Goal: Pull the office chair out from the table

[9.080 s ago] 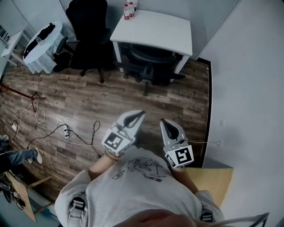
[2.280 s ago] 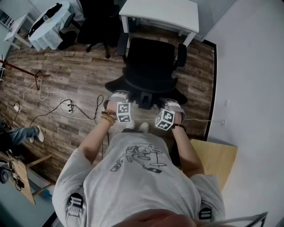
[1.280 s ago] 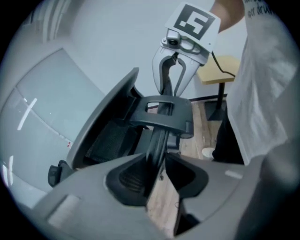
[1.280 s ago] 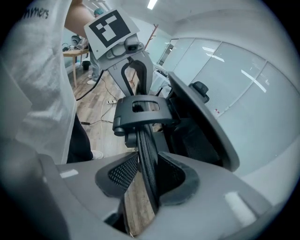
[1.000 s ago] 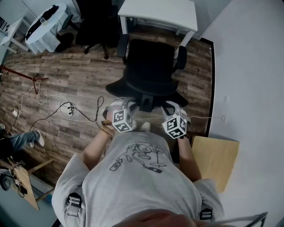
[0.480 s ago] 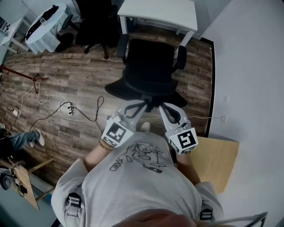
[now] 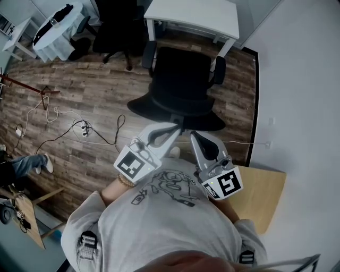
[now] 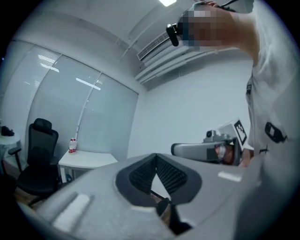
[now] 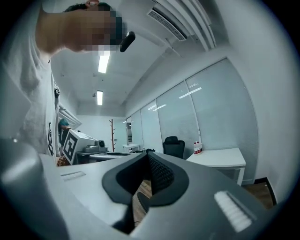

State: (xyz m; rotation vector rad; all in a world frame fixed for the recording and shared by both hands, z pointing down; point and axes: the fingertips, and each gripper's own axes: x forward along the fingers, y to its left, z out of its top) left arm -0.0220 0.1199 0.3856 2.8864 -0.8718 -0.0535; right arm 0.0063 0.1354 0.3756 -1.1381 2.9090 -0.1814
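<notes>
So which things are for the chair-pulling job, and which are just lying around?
For the job:
- office chair, out on the floor
- white table behind it
- left gripper and right gripper, both shut and empty

Just lying about:
- other black chair
- round table with a cloth
- cables on the floor
- bottles on the white table

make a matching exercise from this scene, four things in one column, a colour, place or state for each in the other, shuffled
1 office chair
2 table
3 cables
4 left gripper

a white, at the top of the head view
b jaws together, empty
c black, just ahead of the person
d tangled, at the head view's left

Pairs: 1-c, 2-a, 3-d, 4-b
</notes>
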